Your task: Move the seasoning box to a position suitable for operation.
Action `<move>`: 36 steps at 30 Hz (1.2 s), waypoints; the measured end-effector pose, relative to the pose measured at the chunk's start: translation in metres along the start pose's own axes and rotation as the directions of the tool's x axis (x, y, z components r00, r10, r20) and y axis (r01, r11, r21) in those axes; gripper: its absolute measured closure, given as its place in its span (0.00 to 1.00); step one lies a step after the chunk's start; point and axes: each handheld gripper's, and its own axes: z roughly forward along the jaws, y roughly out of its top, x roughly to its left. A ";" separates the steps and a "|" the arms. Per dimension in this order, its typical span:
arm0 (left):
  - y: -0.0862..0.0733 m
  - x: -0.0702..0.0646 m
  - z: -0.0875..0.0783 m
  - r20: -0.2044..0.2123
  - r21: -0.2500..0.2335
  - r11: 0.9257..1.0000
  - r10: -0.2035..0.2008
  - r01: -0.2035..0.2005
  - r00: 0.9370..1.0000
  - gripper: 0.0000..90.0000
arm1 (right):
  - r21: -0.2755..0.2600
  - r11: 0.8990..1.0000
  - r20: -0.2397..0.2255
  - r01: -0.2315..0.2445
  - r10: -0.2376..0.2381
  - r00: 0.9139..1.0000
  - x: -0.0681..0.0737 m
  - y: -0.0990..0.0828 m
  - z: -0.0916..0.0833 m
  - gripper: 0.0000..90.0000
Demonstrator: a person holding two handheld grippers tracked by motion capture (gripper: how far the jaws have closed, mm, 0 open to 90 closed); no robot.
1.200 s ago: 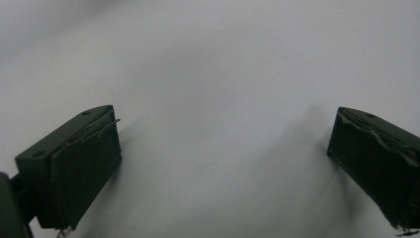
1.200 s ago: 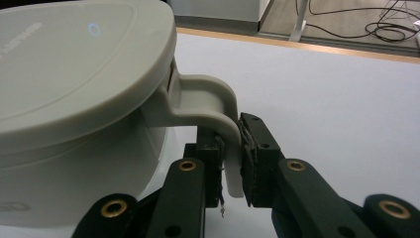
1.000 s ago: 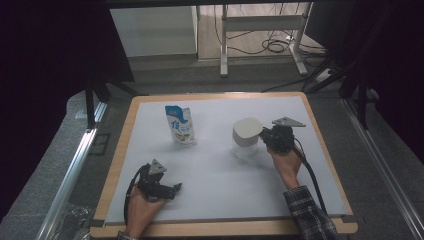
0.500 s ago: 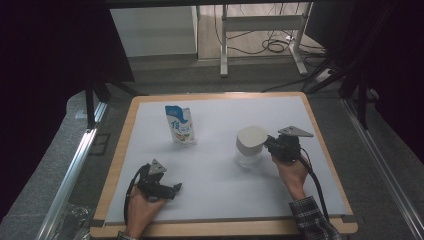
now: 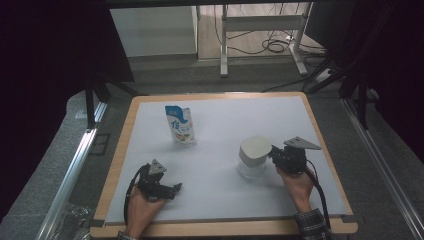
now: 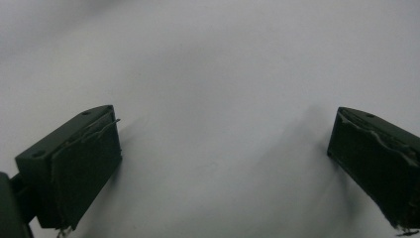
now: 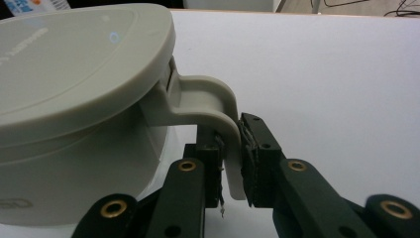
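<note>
Right gripper view, grip: right gripper (image 7: 231, 163) has its two fingers (image 7: 257, 153) clenched on the handle (image 7: 218, 106) of the lidded jug (image 7: 74, 114), one pad on each flat of the handle's downward leg.
Reason for grip: the handle is the one slim part that fits between the fingers; the jug's body looks too broad for them, in my judgement.
Jug, place: just beyond the fingertips and to their left in the right gripper view; upright, lid (image 7: 79, 64) seated on top.
Jug, support: whether its base rests on the table (image 7: 346, 74) or is held just clear I cannot tell.
High view, jug: lidded jug (image 5: 253, 157) sits directly ahead of the right gripper (image 5: 281, 156), on the table's right half.
Left gripper, state: left gripper (image 6: 223, 163) has its fingers (image 6: 84, 163) released and spread wide, nothing between them, bare white table (image 6: 213, 74) beneath.
Left gripper, place: in the high view the left gripper (image 5: 167, 189) rests low on the table near its front edge, well apart from the jug; likely parked to keep out of the way while the other hand works.
Pouch: blue-and-white pouch (image 5: 180, 126) stands upright, well beyond both sets of fingers, untouched.
Likely step: carrying or sliding the jug by its handle.
</note>
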 end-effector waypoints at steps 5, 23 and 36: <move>0.000 0.000 0.000 0.000 0.000 1.000 0.001 -0.001 1.000 0.00 | -0.003 1.000 0.000 0.008 -0.008 1.000 0.002 -0.007 -0.004 0.88; 0.000 0.000 0.000 0.000 0.000 1.000 0.000 0.000 1.000 0.00 | -0.026 1.000 -0.024 0.006 -0.006 1.000 0.002 -0.025 -0.003 0.87; 0.000 0.000 0.000 0.000 0.000 1.000 0.001 -0.001 1.000 0.00 | -0.029 0.999 -0.060 0.025 -0.026 0.998 -0.002 -0.029 -0.005 0.84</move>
